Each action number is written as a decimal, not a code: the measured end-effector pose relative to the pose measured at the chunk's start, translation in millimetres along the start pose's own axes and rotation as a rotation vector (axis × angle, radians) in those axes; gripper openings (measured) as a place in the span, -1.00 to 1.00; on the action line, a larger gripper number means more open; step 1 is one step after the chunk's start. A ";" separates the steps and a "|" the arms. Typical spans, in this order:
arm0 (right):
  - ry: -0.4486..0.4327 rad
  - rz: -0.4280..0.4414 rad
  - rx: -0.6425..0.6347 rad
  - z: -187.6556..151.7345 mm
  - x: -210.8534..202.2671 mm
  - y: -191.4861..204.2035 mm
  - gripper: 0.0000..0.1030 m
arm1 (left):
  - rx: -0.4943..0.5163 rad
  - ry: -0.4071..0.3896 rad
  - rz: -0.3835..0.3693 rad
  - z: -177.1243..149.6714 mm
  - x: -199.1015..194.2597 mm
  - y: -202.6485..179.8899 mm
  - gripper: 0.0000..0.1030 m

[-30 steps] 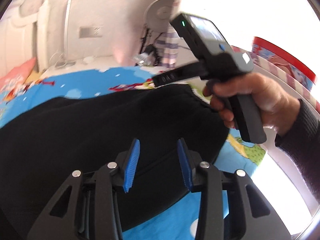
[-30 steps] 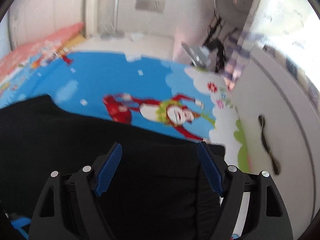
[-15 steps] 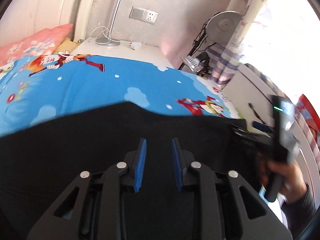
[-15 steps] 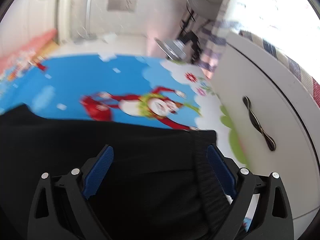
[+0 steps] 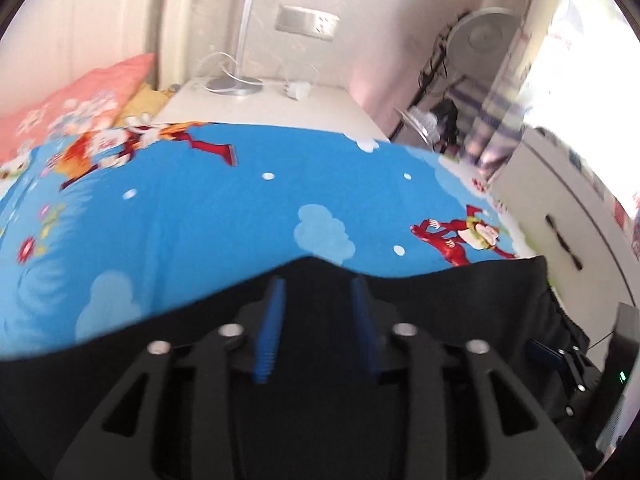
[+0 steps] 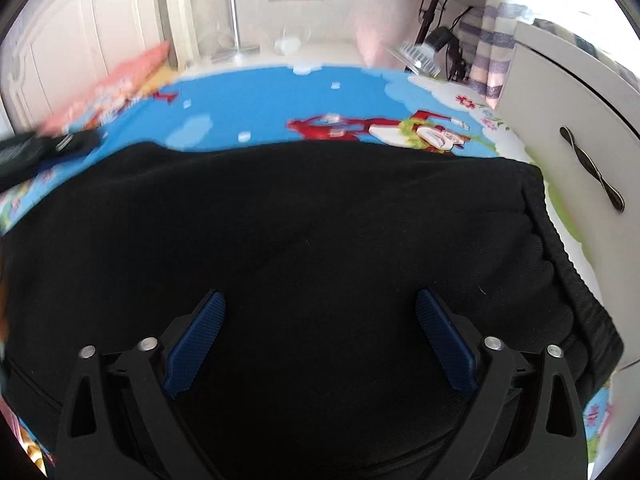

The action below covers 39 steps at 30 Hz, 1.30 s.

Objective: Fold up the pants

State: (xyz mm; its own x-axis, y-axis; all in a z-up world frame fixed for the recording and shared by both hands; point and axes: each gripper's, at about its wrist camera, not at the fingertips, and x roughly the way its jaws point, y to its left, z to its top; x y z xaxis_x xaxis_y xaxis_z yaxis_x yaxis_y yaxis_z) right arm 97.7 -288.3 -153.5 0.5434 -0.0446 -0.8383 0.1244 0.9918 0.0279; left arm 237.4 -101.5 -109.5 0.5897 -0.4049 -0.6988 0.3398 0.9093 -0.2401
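Note:
Black pants [image 6: 320,208] lie spread on the blue cartoon bed sheet [image 6: 280,92], their ribbed waistband [image 6: 560,248] at the right end. My right gripper [image 6: 320,296] hovers over the cloth near that end, its jaws opening wide with nothing between them. My left gripper [image 5: 318,284] sits over the far edge of the pants [image 5: 460,292], its jaws opening; I see no cloth pinched between the blue pads. The right gripper [image 5: 576,360] shows at the left wrist view's lower right, and the left gripper [image 6: 40,148] at the right wrist view's left edge.
A pink pillow [image 5: 80,104] lies at the head of the bed. A white bedside table [image 5: 260,100] holds a lamp base and a charger. A fan [image 5: 480,36] stands in the corner. A white cabinet [image 6: 580,140] with a dark handle flanks the bed's right side.
The left gripper has swung left, away from the right hand, narrowed, then widened again. The right gripper has spread wider and come down closer to the pants.

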 end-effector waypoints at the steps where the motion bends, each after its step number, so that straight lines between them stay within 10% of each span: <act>1: 0.000 0.001 -0.007 -1.3 1.3 0.2 0.91 | -0.016 -0.019 -0.001 -10.0 -12.0 1.4 0.11; 9: 0.021 -0.017 0.019 -0.1 2.2 2.4 0.92 | -0.132 -0.045 0.073 -95.3 -79.6 0.8 0.96; 20: -0.071 0.055 0.091 -4.3 -39.9 3.2 0.91 | -0.167 -0.083 0.363 -151.1 -109.7 60.7 0.95; 28: -0.211 0.179 -0.054 -43.2 -87.7 95.2 0.90 | -0.390 -0.197 0.511 -169.7 -200.3 179.1 -0.04; 33: -0.100 0.162 -0.148 -62.0 -62.0 121.7 0.82 | -0.789 -0.376 0.533 -207.9 -299.2 287.3 -0.12; 39: -0.077 0.152 -0.164 -72.4 -50.3 123.5 0.85 | -1.010 -0.421 0.379 -250.1 -338.0 349.8 -0.12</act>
State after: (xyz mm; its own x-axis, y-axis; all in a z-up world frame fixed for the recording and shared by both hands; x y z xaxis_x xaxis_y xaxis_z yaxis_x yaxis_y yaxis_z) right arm 25.6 -154.9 -147.4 0.6078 0.1043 -0.7872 -0.0973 0.9936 0.0565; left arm -26.3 377.4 -125.8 0.7903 0.0823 -0.6071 -0.5389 0.5650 -0.6249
